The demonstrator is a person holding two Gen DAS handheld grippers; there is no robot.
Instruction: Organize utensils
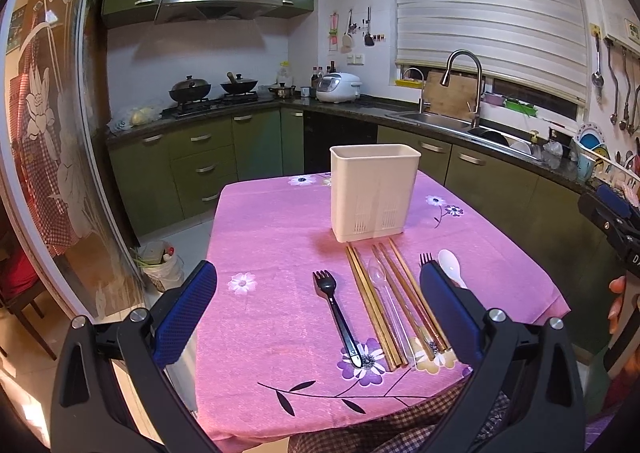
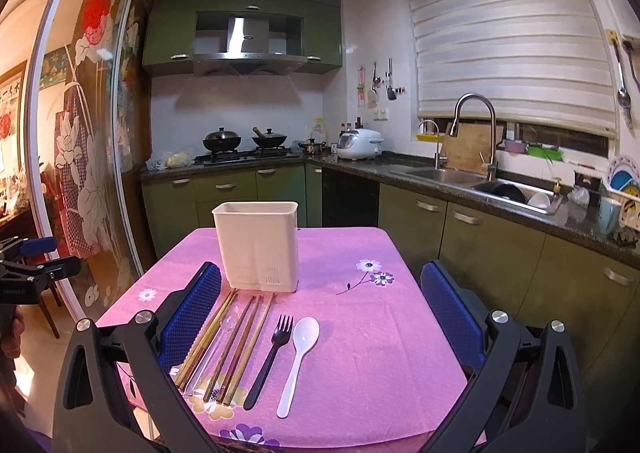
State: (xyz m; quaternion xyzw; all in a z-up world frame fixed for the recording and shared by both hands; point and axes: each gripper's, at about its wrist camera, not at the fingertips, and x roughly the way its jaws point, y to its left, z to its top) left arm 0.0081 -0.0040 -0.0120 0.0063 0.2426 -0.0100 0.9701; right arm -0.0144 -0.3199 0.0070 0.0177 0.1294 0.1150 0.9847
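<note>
Both the left gripper (image 1: 318,307) and the right gripper (image 2: 321,311) are wide apart and empty, and the thin, light, slippery-looking white spoon (image 2: 298,363), lying at 6 o'clock from the white utensil holder (image 2: 258,245), looks best pinched mid-handle.

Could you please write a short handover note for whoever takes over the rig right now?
Left gripper: open, empty, above the near table edge.
Right gripper: open, empty, above the near table edge.
White slotted plastic utensil holder stands upright on the pink flowered tablecloth.
In front of it lie one black plastic fork, wooden chopsticks, a clear plastic spoon, another black fork and a white plastic spoon.
Done: apparently nothing.
Left: put every utensil in the holder.
</note>
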